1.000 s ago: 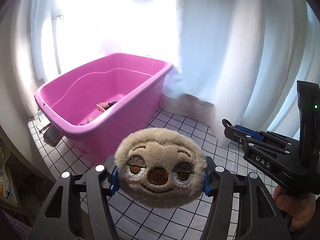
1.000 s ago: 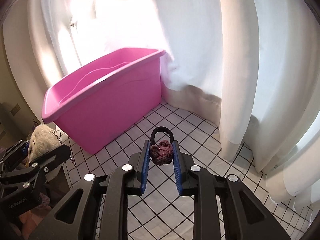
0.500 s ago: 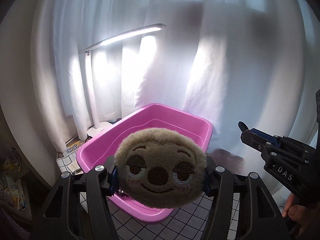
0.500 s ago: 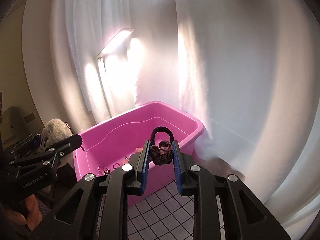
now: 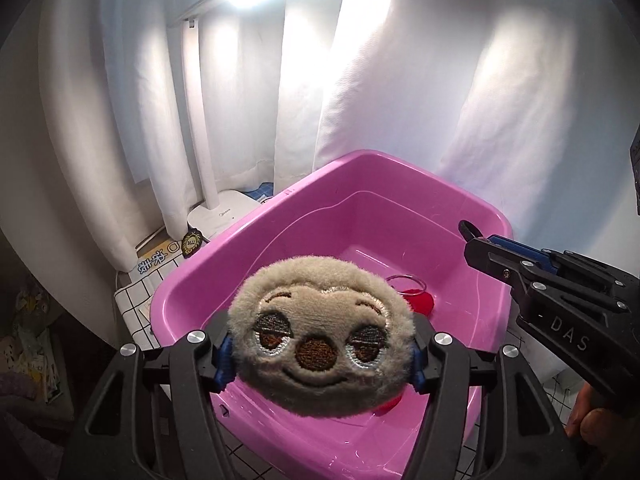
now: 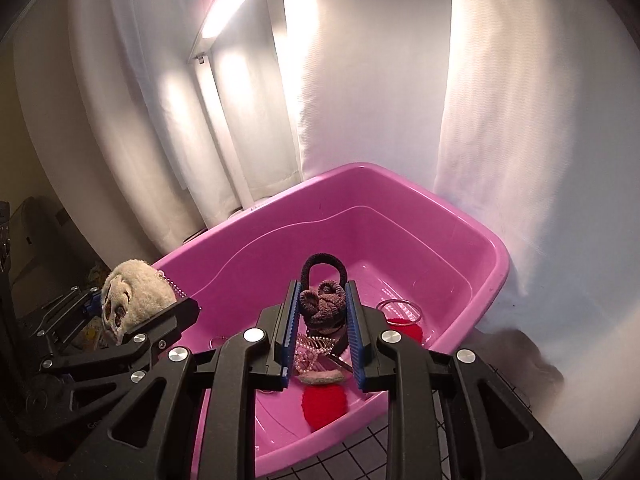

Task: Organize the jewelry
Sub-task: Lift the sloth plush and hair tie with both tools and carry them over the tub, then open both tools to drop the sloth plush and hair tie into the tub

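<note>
- My left tongs (image 5: 320, 354) are clamped on a fuzzy beige plush face with embroidered sleepy eyes and a smile (image 5: 320, 334), blue pads pressing its two sides; it hangs above the near-left part of the glossy pink plastic tub (image 5: 400, 208).
- My right tongs (image 6: 322, 312) are shut on a mauve knitted flower hair tie with a black elastic loop (image 6: 324, 300), loop upright above the pads, over the tub's (image 6: 440, 216) middle.
- Down in the tub lie a thin clear ring bangle (image 6: 400, 309), flat red felt pieces (image 6: 324, 404), a tangle of pale pink pearl beads (image 6: 310, 354) and a beige felt pad (image 6: 320, 378) beneath them.
- A white desk lamp (image 5: 208, 140) stands behind the tub against the white curtain (image 5: 400, 80).
- A black-gridded white tablecloth (image 5: 132, 300) covers the surface under the tub.
</note>
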Demonstrator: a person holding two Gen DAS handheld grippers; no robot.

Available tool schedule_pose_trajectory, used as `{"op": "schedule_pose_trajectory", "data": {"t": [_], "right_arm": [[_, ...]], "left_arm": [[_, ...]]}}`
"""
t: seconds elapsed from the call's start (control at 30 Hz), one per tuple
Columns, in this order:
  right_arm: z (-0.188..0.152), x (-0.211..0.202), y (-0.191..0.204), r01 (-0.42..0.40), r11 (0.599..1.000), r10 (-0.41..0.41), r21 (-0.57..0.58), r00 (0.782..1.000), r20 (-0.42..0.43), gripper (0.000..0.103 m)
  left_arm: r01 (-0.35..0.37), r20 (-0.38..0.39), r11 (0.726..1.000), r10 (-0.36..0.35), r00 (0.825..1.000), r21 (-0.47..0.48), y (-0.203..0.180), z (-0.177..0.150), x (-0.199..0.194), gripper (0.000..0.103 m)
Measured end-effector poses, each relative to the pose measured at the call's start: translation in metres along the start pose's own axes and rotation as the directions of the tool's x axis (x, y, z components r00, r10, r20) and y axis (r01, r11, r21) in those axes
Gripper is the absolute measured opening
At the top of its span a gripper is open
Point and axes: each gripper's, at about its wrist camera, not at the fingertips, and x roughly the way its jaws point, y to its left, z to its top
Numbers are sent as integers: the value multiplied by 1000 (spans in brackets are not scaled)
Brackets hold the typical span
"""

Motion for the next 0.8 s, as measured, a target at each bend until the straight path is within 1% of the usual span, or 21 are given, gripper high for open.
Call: {"op": "schedule_pose_trajectory", "data": {"t": [0.13, 0.17, 0.23, 0.27, 0.3, 0.33, 0.37, 0.43, 0.53, 0.67, 0.73, 0.8], "right_arm": [[2, 24, -1, 21, 1000, -21, -1, 998, -56, 22], [2, 28, -1, 29, 1000, -29, -3, 997, -65, 26], [3, 36, -2, 43, 999, -43, -3, 995, -88, 27], [3, 40, -3, 53, 999, -53, -1, 994, -98, 30], [4, 42, -5, 63, 998, -62, 5, 992, -111, 36], [4, 44, -7, 64, 998, -62, 14, 991, -120, 56], [4, 45, -8, 62, 998, -59, 24, 991, -117, 66], [4, 42, -12, 76, 996, -71, 41, 991, -115, 67], [3, 41, -17, 89, 995, -81, 55, 989, -124, 67], [2, 39, -19, 95, 993, -87, 66, 988, -124, 70], [1, 39, -19, 94, 993, -85, 73, 989, -125, 70], [0, 39, -19, 95, 993, -85, 76, 988, -125, 70]], "left_arm": [[-5, -81, 1000, 3, 997, -20, 6, 1, 25, 68], [-7, -100, 1000, 4, 995, -28, 9, 1, 31, 69], [-4, -126, 999, -1, 992, -40, 12, 0, 38, 69], [-8, -137, 999, 2, 991, -43, 14, 0, 40, 70], [-13, -144, 999, 6, 990, -47, 15, 0, 42, 71], [-13, -148, 999, 5, 989, -51, 17, 0, 43, 73], [-13, -150, 998, 5, 989, -55, 18, 0, 44, 75], [-17, -149, 998, 8, 989, -61, 21, 0, 45, 84], [-24, -154, 998, 14, 988, -65, 22, 1, 44, 88], [-34, -161, 997, 21, 987, -75, 23, 1, 43, 91], [-41, -156, 996, 27, 987, -84, 24, 2, 42, 94], [-43, -153, 995, 28, 988, -92, 25, 2, 41, 94]]}}
